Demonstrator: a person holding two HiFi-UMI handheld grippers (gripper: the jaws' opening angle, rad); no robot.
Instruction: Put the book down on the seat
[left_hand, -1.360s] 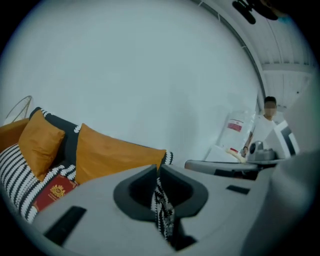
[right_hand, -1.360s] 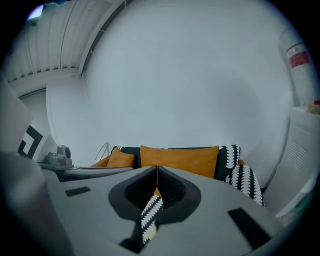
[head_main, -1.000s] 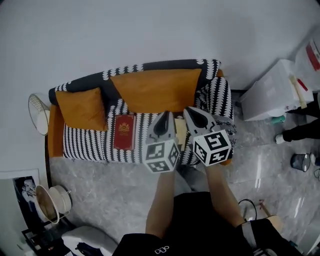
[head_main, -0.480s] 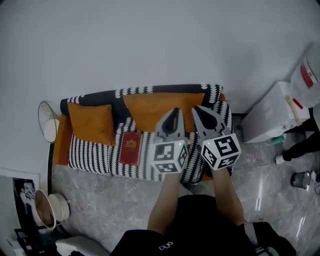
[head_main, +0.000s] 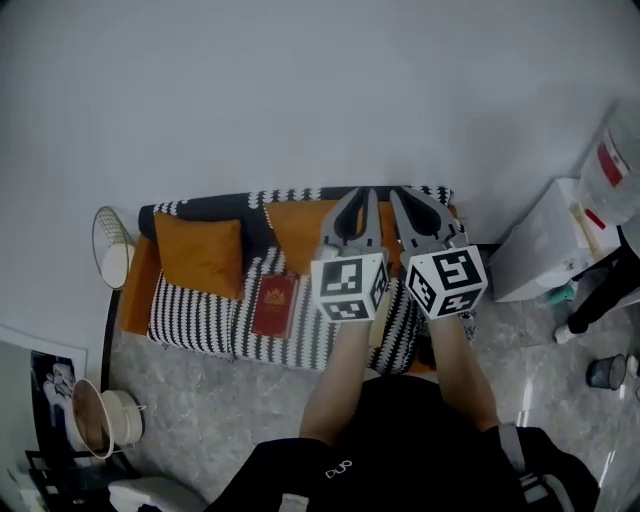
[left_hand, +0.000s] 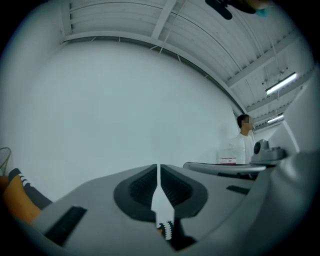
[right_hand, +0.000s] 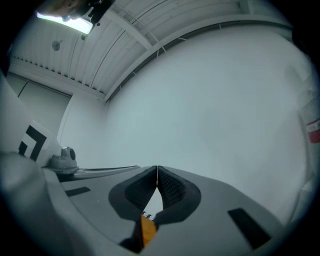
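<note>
A dark red book (head_main: 275, 305) with a gold emblem lies flat on the black-and-white patterned seat of the sofa (head_main: 195, 320), left of my hands. Both grippers are held up side by side, level, in front of the sofa's backrest and well above the seat. The left gripper (head_main: 358, 195) is shut with nothing between its jaws, as the left gripper view (left_hand: 158, 167) also shows against the bare wall. The right gripper (head_main: 408, 195) is shut and empty too, with its pads pressed together in the right gripper view (right_hand: 157, 169).
An orange cushion (head_main: 200, 255) leans at the sofa's left end and an orange back cushion (head_main: 298, 225) sits behind the book. A white fan (head_main: 112, 250) stands left of the sofa, a white cabinet (head_main: 545, 245) right. A person (left_hand: 244, 137) stands off to the right.
Both grippers have risen together from just over the seat to the height of the backrest, staying shut. The book has stayed on the seat.
</note>
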